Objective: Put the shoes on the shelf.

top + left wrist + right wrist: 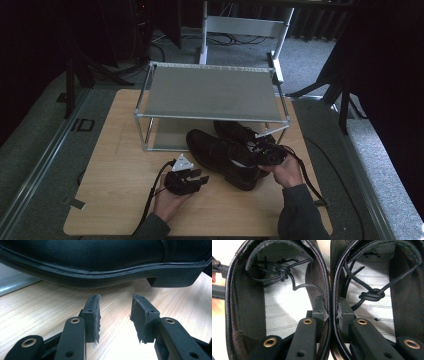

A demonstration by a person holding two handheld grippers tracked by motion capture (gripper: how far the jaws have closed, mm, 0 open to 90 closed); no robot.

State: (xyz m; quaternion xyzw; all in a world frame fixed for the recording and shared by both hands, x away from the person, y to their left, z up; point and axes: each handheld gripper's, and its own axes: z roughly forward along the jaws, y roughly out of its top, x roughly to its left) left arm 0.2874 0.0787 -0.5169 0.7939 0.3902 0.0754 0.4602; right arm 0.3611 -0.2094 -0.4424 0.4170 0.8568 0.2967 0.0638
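Two black leather lace-up shoes lie side by side on the wooden table, the near shoe in front of the far shoe. My right gripper is at their heel ends. In the right gripper view it is shut on the two adjoining inner walls, one jaw inside the left shoe and one inside the right shoe. My left gripper rests low on the table to the left of the near shoe. It stands open and holds nothing, facing the shoe's sole and heel.
A metal two-tier shoe rack stands at the back of the table, with the far shoe's toe reaching under its top shelf. Bare wood lies left of the shoes and along the front edge. Cables trail off both grippers.
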